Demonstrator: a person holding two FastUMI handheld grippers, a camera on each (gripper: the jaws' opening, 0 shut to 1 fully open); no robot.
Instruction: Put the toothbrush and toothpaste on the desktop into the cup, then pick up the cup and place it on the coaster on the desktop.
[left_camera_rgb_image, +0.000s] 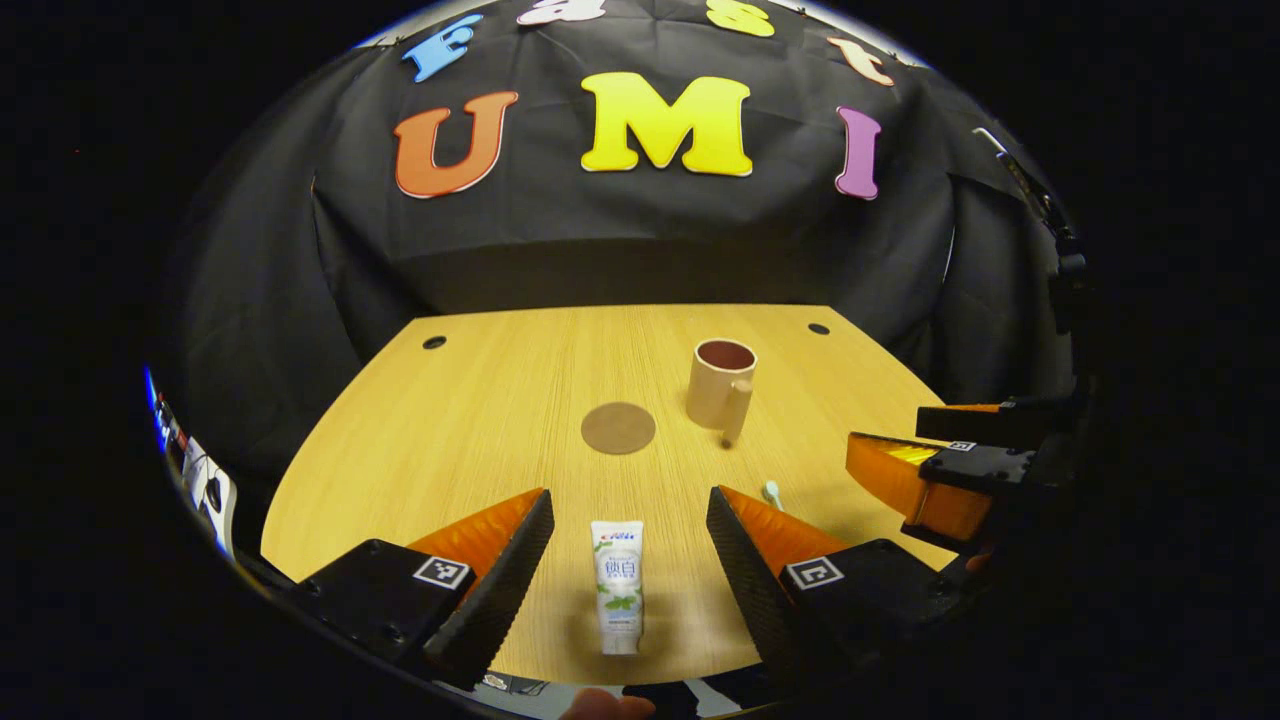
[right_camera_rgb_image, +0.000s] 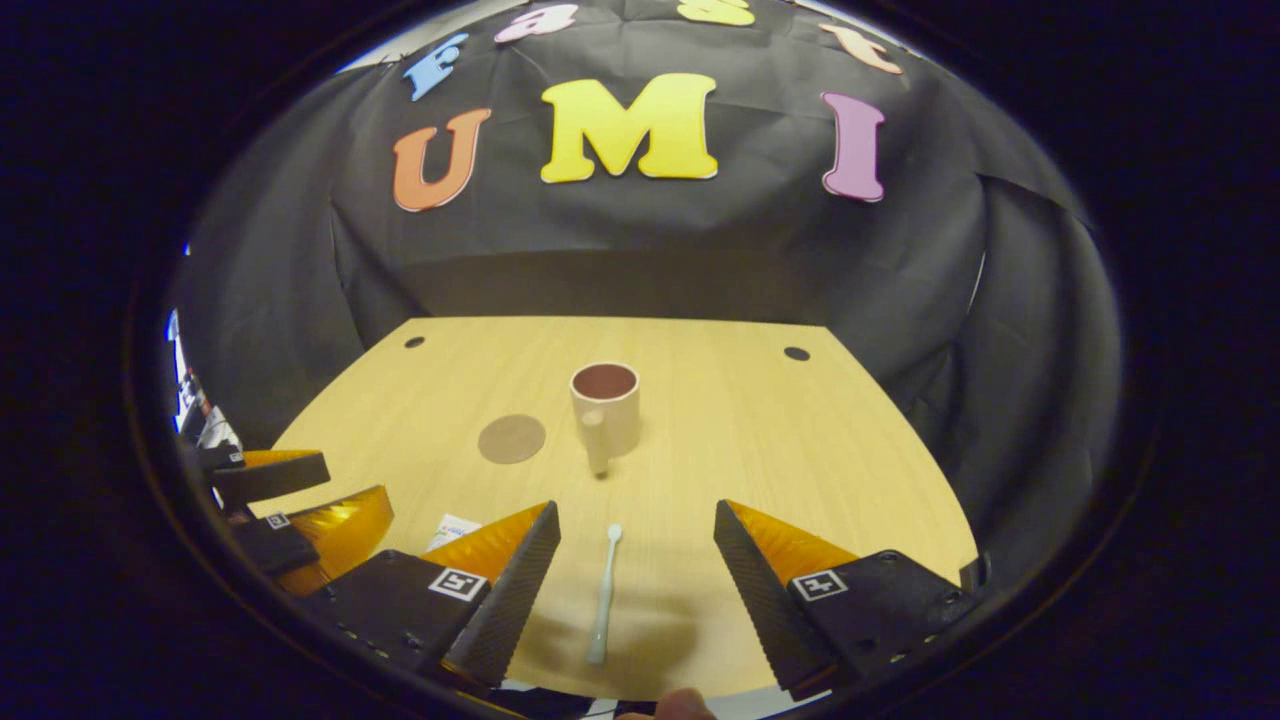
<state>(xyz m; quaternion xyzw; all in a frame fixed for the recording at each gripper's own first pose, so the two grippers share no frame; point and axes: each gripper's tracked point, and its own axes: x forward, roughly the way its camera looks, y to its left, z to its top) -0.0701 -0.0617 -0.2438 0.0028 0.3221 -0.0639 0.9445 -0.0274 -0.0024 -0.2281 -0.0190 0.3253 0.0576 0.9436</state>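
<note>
Desktop (left_camera_rgb_image: 470, 420): pale wood-grain board, smooth, with a curved near edge and two dark round holes at the far side. It carries every item below.

Left gripper (left_camera_rgb_image: 630, 560): fingers spread wide, nothing held, hovering low over the near edge. Ribbed faces on the inner sides of the wedge-shaped fingers.

Right gripper (right_camera_rgb_image: 637, 570): likewise spread and empty, just beside the left one.

Cup (left_camera_rgb_image: 720, 385): beige cylinder with a dark interior, upright, handle turned toward the grippers; well ahead of the left gripper and slightly to its right, straight ahead of the right one.

Toothpaste (left_camera_rgb_image: 618, 585): flat white printed tube, soft-sided, lying lengthwise between the left fingers, cap end nearest.

Coaster (left_camera_rgb_image: 618, 427): thin brown disc, matte, just left of the cup.

Toothbrush (right_camera_rgb_image: 604, 595): slim white stick, head pointing away, lying lengthwise between the right fingers.

Step in hand, as judged: first grasps. Each gripper would do well to descend square over its item and close across the narrow width near mid-length; the brush is thin and may slip.
</note>
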